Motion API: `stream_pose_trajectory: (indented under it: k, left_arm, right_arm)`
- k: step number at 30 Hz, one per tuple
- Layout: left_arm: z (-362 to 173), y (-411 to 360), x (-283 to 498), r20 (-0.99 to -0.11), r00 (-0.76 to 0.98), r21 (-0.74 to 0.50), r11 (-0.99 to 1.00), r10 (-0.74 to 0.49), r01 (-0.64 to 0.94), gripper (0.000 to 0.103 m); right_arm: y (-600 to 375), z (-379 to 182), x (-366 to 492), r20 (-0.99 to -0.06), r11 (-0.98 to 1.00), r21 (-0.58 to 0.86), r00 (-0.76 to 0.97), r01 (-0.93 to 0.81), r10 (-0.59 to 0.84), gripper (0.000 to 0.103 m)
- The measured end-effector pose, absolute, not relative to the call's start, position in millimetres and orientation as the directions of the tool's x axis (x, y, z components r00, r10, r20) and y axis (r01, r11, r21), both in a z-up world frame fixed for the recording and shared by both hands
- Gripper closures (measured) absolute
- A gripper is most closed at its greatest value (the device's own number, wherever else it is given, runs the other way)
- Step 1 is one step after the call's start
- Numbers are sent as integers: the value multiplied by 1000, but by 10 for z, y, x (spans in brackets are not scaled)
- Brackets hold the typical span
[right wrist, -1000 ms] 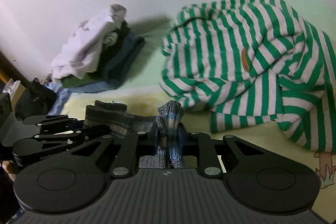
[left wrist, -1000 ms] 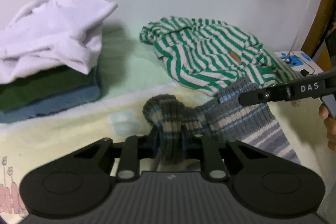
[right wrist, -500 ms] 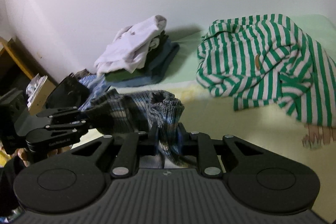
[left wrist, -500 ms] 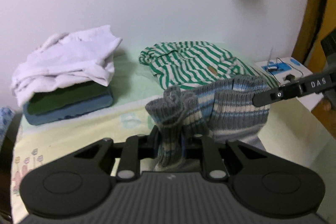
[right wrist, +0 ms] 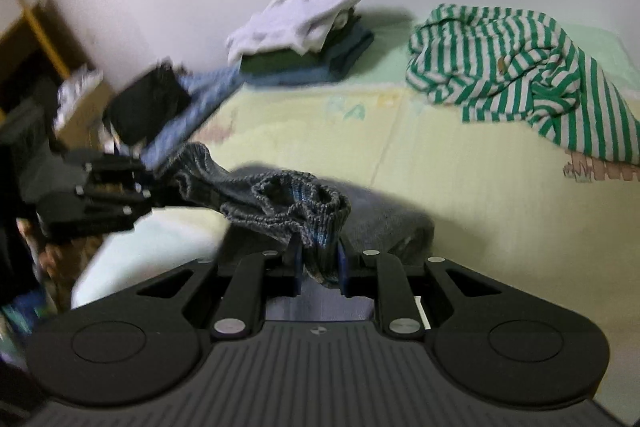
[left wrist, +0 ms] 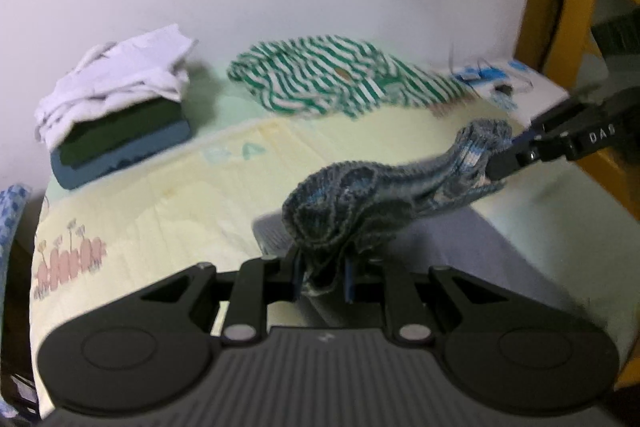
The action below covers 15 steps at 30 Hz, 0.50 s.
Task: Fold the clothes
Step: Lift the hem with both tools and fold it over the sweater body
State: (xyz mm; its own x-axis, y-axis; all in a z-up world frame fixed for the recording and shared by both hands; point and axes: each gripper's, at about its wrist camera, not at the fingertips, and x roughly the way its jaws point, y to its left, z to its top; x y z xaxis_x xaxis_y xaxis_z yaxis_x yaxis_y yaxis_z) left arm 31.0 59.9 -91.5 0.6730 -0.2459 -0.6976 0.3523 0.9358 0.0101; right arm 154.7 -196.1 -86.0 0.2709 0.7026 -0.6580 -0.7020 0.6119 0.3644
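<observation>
A grey-and-blue striped knit garment (left wrist: pixel 360 195) hangs bunched between my two grippers above the near edge of the bed. My left gripper (left wrist: pixel 322 277) is shut on one end of it. My right gripper (right wrist: pixel 318 267) is shut on the other end (right wrist: pixel 296 203); it shows at the right in the left wrist view (left wrist: pixel 500 167). In the right wrist view my left gripper (right wrist: pixel 156 191) reaches in from the left. The knit's lower part drapes down below, out of sight.
A green-and-white striped top (left wrist: pixel 328 79) lies crumpled at the far side of the pale yellow-green bed cover (left wrist: pixel 168 195). A folded stack topped by a white garment (left wrist: pixel 116 99) sits far left. A white side table (left wrist: pixel 516 83) and yellow wooden frame (left wrist: pixel 560 7) stand right.
Both grippers have pulled back and up from the bed, carrying the knit garment with them. The stack and the striped top now look farther away. Grip on the knit is unchanged.
</observation>
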Motion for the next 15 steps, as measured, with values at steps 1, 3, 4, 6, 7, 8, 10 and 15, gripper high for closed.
stream_pose_trajectory:
  k: [1,3,4,6,7,8,10,15]
  left_arm:
    - [-951,572,262,-706,664,17,931,-246,364,88]
    - [-1045,514,179,-723,645,27,923,-248,385,88]
    - [-1096,483,141,-731,636,34,918,-247,396,88]
    - [-1219,413,78,-746,624,67,906,-233,419,87]
    - [-1274,385,50,-753,618,81,901,-225,427,87]
    - [-1317,367,26,-759,614,91,897,-219,432,87]
    - [-1369,367,-9,-765,609,97,895,-212,434,86]
    - [-1445,377,-56,-769,608,104,901,-196,422,81]
  right_arm:
    - [-1951,-882,1488,-674,615,335,275,-714,686,85]
    - [-1927,-941,1389,-704,622,271,289,-734,649,85]
    - [-1914,-976,1349,-717,624,241,297,-743,630,85]
    - [-1881,-1056,1293,-739,626,189,311,-757,598,85]
    - [-1850,-1103,1263,-748,626,165,317,-763,583,85]
    - [-1828,-1147,1232,-756,623,152,316,-768,574,84]
    - [-1781,-1232,1155,-769,613,123,316,-780,556,84]
    - [-1745,-1327,1028,-768,617,68,354,-784,534,78]
